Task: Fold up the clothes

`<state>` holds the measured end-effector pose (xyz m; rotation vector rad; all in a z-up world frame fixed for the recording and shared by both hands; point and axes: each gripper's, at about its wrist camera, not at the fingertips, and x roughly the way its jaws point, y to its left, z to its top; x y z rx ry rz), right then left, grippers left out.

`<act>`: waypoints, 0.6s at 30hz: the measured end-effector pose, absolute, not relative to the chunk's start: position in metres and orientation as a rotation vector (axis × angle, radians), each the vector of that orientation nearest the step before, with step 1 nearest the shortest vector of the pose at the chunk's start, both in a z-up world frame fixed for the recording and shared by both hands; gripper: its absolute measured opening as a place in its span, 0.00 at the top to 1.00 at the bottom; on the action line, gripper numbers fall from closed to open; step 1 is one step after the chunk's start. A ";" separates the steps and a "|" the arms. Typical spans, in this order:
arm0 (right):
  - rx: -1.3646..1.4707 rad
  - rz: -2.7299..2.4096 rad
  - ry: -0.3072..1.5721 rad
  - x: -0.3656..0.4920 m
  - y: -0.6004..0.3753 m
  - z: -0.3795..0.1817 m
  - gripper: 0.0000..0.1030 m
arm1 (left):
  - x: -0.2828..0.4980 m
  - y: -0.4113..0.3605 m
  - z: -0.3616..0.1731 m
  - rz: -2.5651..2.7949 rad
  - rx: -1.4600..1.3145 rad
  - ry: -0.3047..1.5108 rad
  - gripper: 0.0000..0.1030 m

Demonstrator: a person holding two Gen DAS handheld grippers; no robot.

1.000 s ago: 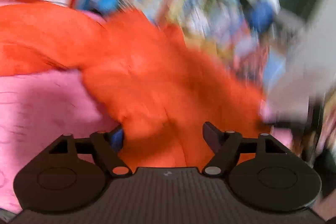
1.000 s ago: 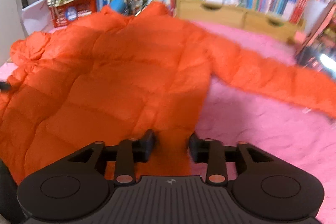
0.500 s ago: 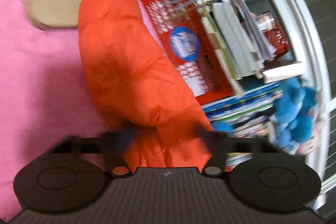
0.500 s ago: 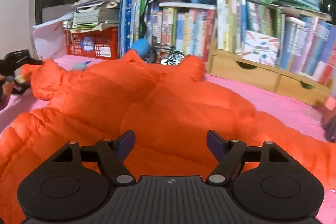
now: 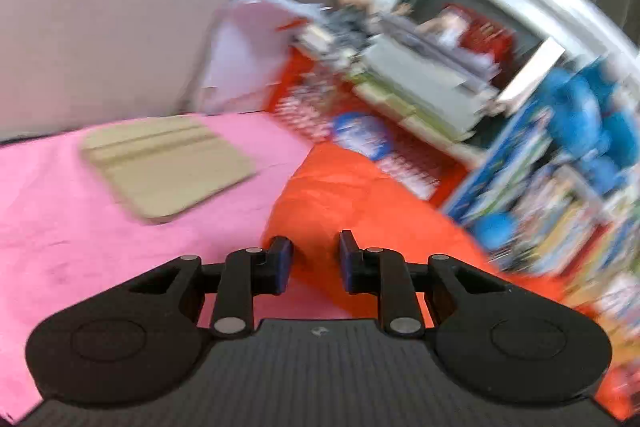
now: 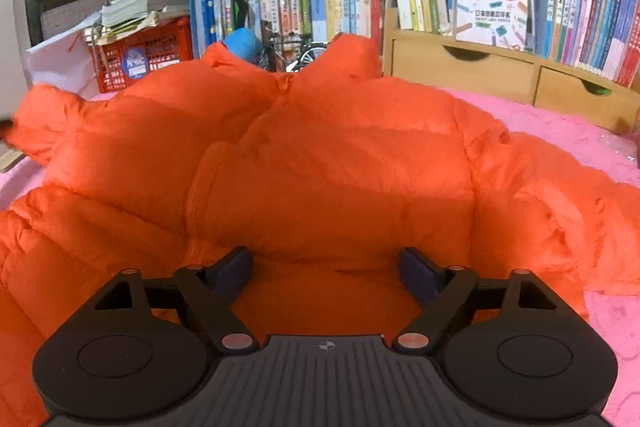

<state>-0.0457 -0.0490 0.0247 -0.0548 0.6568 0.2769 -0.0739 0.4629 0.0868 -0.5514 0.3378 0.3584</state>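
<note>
Two grippers: left gripper (image 5: 315, 259) pinches the orange jacket (image 6: 332, 179) (sleeve end); right gripper (image 6: 326, 269) gapes, just widened.

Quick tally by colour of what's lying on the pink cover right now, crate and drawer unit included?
Orange: 1, the puffer jacket
Tan: 1, the flat board
Red: 1, the plastic crate
Wood: 1, the drawer unit
Total: 4
</note>
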 end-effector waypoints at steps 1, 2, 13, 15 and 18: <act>-0.061 0.280 0.656 -0.046 -0.048 0.023 0.13 | -0.078 0.459 0.086 0.386 -0.535 0.329 0.78; -0.063 0.279 0.657 -0.046 -0.048 0.022 0.12 | -0.082 0.451 0.092 0.419 -0.498 0.294 0.77; -0.078 0.273 0.674 -0.046 -0.045 0.020 0.06 | -0.024 0.274 0.136 -0.059 -0.053 0.264 0.23; -0.080 0.272 0.677 -0.046 -0.044 0.019 0.06 | 0.008 0.251 0.111 -0.109 -0.031 0.427 0.32; -0.075 0.276 0.680 -0.045 -0.045 0.019 0.04 | 0.034 0.241 0.073 -0.098 0.002 0.605 0.40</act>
